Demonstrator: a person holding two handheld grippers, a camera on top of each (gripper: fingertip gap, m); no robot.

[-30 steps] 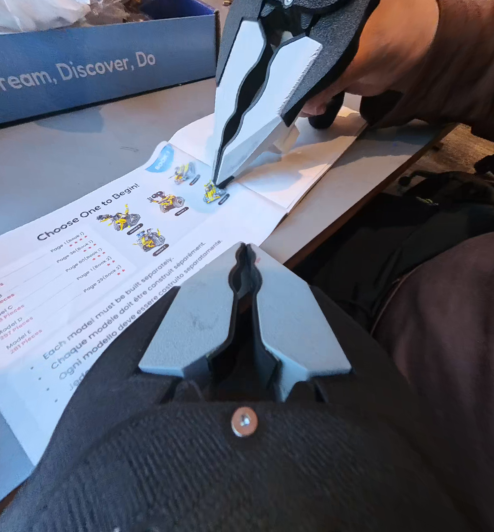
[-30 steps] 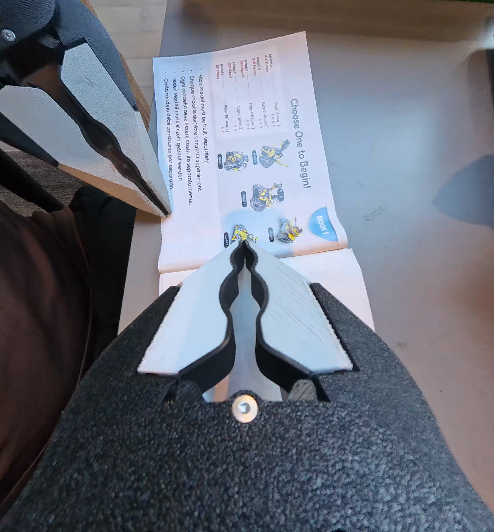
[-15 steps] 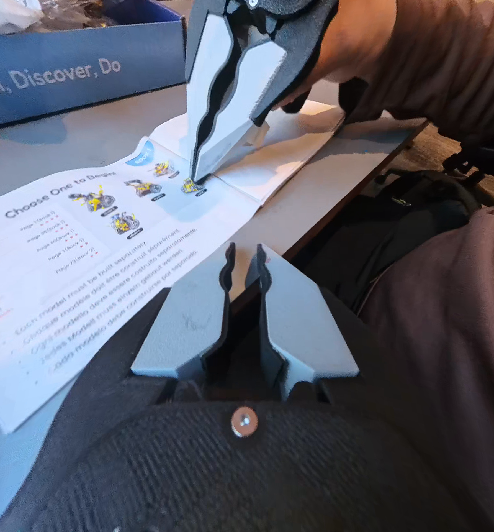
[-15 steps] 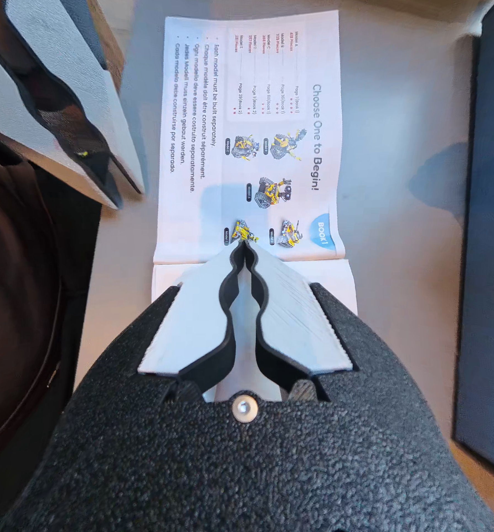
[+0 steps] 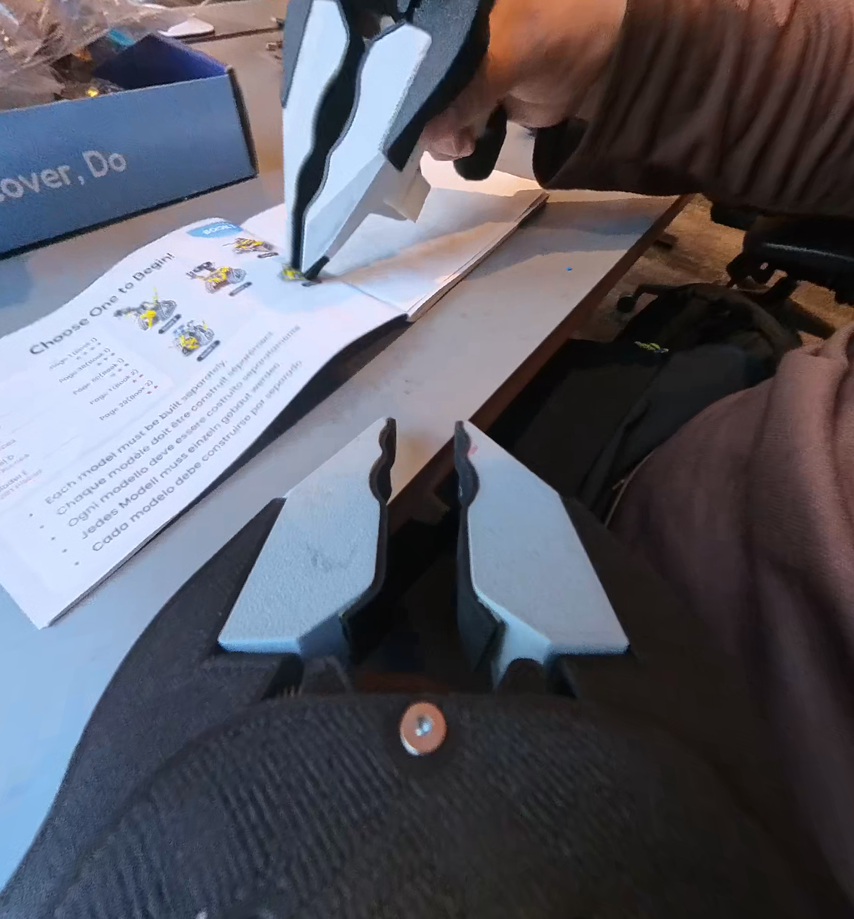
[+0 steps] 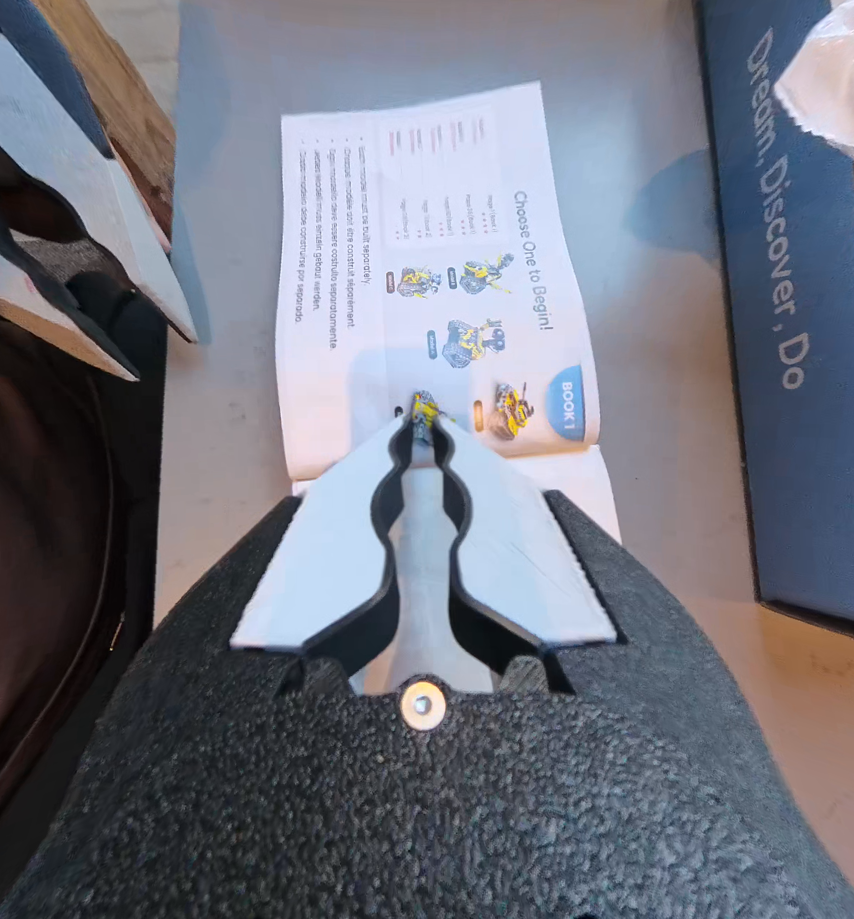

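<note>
An open white instruction booklet (image 5: 166, 398) lies on the grey table (image 5: 440, 358); it also shows in the right wrist view (image 6: 415, 248). My right gripper (image 6: 424, 422) points down on the printed page beside the fold, over a small yellow picture, its tips almost together. It also shows in the left wrist view (image 5: 308, 271), held by a hand (image 5: 514, 74). My left gripper (image 5: 422, 427) is open and empty, at the table's near edge just off the booklet's corner. It also shows in the right wrist view (image 6: 161, 358). The printed page bows up slightly.
A dark blue cardboard box (image 5: 92, 164) stands just behind the booklet, with clear plastic bags (image 6: 838, 74) in it. The table's wooden edge (image 5: 589, 308) runs close to the booklet. A black bag (image 5: 663, 373) lies below, and a person's clothed lap is at the right.
My left gripper has opened and drawn back from the booklet's edge toward the table edge. My right gripper stays on the page near the fold.
</note>
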